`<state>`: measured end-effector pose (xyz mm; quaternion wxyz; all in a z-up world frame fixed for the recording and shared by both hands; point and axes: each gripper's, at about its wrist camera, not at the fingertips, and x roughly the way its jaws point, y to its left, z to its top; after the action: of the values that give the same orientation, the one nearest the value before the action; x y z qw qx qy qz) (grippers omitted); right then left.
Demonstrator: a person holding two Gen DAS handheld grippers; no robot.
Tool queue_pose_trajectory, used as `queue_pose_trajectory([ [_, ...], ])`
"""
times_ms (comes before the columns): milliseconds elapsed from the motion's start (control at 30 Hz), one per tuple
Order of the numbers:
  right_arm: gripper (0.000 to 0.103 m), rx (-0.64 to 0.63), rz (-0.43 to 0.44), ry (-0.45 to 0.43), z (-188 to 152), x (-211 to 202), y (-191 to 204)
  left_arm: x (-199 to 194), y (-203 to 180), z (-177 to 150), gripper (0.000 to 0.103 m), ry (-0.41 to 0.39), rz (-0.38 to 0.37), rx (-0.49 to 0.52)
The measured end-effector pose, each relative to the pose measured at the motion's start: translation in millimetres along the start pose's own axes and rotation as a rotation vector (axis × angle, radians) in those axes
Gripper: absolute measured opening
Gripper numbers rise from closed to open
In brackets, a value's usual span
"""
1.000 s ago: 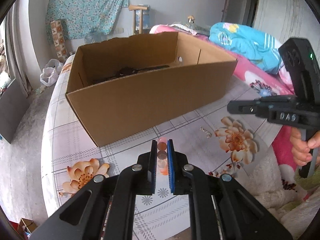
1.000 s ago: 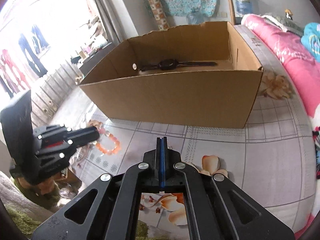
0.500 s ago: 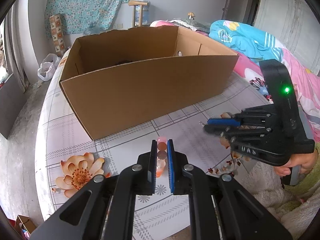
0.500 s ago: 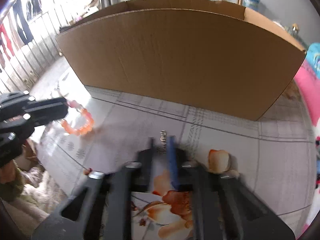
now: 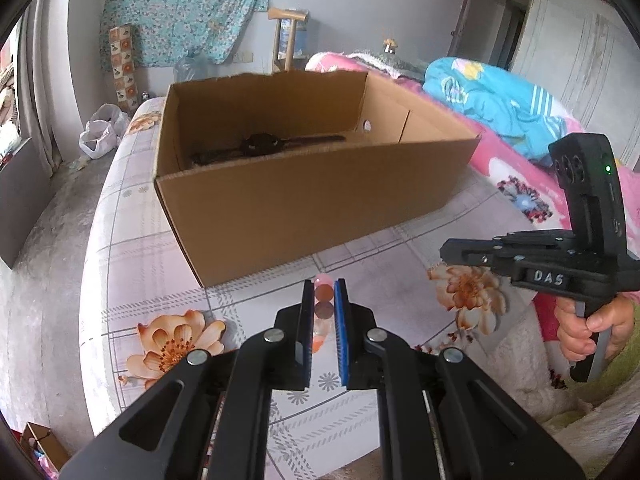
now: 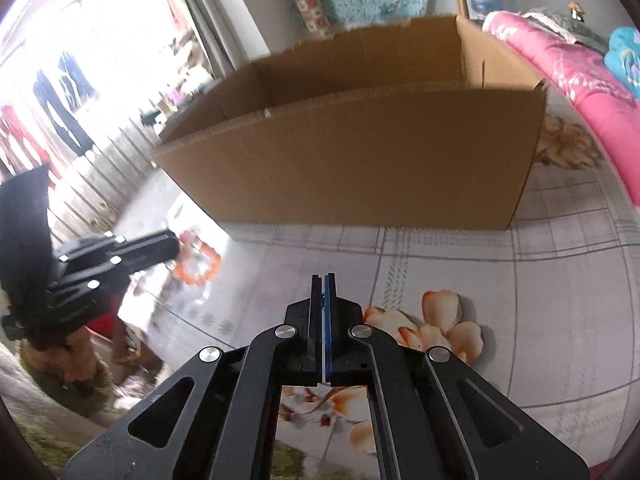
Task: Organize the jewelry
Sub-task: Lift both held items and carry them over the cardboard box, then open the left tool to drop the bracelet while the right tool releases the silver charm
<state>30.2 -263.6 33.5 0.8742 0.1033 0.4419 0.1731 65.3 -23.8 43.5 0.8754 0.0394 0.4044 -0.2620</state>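
- Risk: the bracelet is elastic beads, pinched only along one stretch of the loop; in the right wrist view the rest hangs free beside the left gripper's tip. A quick swing toward the box could let beads roll out from between the pads.
- Risk: the near wall of the box stands tall between both grippers and its inside. A low approach would catch the hanging loop on the cardboard rim and pull it loose, or nudge the box across the bench.
- Risk: the two grippers sit near each other over the bench; crossing paths toward the box could knock them together.
- Left gripper: jaws nearly closed, clamped on the bracelet; pink and orange beads are stacked between the blue pads. It hangs above the floral cloth, just in front of the box.
- Right gripper: jaws fully together. A small fleck shows at the pad seam, possibly a fine piece of jewelry; the view is too blurred to say.
- A hand grips the right gripper's handle at the bench edge.
- Inside the box lies a dark watch, flat on the floor near the far wall.
- Judgement: the bracelet is not yet in the box; carrying it over the rim looks like the step in hand.
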Motion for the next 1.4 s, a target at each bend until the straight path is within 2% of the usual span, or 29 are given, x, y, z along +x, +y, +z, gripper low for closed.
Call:
queue_pose_trajectory([
  [200, 0.000, 0.027, 0.094, -0.113, 13.9, -40.2, -5.4, -27.7, 5.0, 16.6, 0.009, -0.062, -0.108, -0.064],
  [367, 0.000, 0.012, 0.165, -0.217, 49.7, -61.8, 10.0, -61.6, 7.5, 47.0, 0.009, -0.138, -0.191, -0.055],
  [500, 0.000, -0.035, 0.218, -0.318, 77.1, -79.7, 8.5, -79.5, 6.0, 82.4, 0.009, -0.205, -0.215, -0.019],
  [633, 0.000, -0.099, 0.205, -0.325, 104.0, -71.4, 5.4, -73.4, 8.4, 118.5, 0.009, -0.200, -0.219, 0.006],
  [733, 0.000, -0.111, 0.186, -0.235, 123.0, -45.6, -1.2, -42.7, 13.8, 144.4, 0.009, -0.124, -0.207, 0.017],
  [867, 0.000, -0.113, 0.124, -0.058, 146.6, 1.6, -11.0, 24.7, 27.7, 168.8, 0.009, 0.077, -0.248, -0.026],
  [967, 0.000, -0.112, 0.103, 0.026, 152.3, 22.4, -22.3, 69.4, 33.7, 176.9, 0.009, 0.196, -0.217, -0.032],
  [1033, 0.000, -0.099, 0.087, 0.090, 157.2, 37.8, -30.5, 98.8, 36.4, 179.4, 0.009, 0.288, -0.251, -0.065],
  [1167, 0.000, -0.103, 0.047, 0.134, 161.0, 44.9, -40.1, 132.5, 31.0, 180.8, 0.009, 0.383, -0.303, -0.095],
  [1300, 0.000, -0.106, 0.013, 0.123, 164.2, 39.5, -47.4, 158.3, 15.3, 182.6, 0.009, 0.465, -0.376, -0.127],
  [1400, 0.000, -0.098, 0.002, 0.108, 164.1, 32.2, -52.3, 170.3, 1.9, 183.4, 0.009, 0.501, -0.397, -0.107],
])
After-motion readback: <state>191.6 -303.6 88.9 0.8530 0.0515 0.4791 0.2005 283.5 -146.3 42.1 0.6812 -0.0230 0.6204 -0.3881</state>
